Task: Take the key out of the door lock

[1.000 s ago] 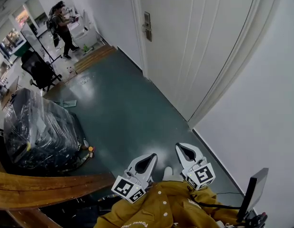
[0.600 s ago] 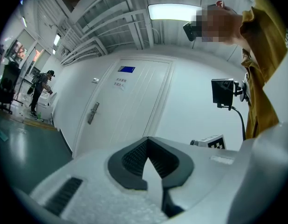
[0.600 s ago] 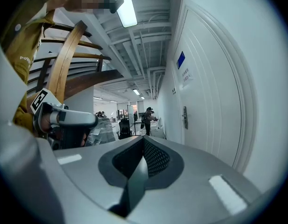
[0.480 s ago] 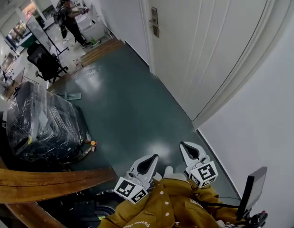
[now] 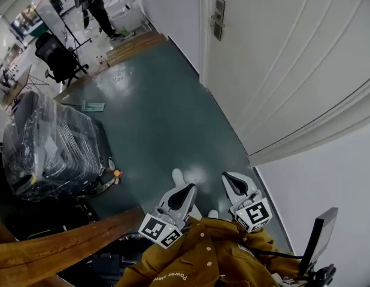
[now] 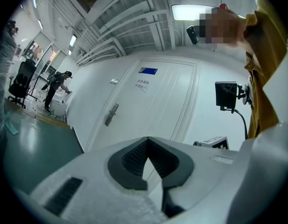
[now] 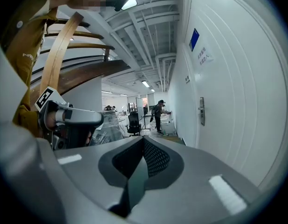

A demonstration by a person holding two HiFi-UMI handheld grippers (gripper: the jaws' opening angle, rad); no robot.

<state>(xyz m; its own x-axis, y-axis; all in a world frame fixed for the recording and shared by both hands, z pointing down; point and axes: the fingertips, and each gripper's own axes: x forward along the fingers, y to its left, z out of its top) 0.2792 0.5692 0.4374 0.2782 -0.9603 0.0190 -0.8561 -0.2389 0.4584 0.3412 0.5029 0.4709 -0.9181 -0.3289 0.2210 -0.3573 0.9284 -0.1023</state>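
Left hand-held gripper (image 5: 186, 189) was closed and empty, right hand-held gripper (image 5: 229, 178) likewise, both hung well apart from the door lock (image 5: 219, 18)

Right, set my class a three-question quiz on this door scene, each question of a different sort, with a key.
1. True or false: the left gripper and the right gripper are both shut and empty.
2. The lock plate on the door is: A touching the left gripper; B far ahead of both grippers; C out of view.
3. Can a key be made out in the lock plate?

Key: 1 true. 2 B. 3 No, it is too small to tell.
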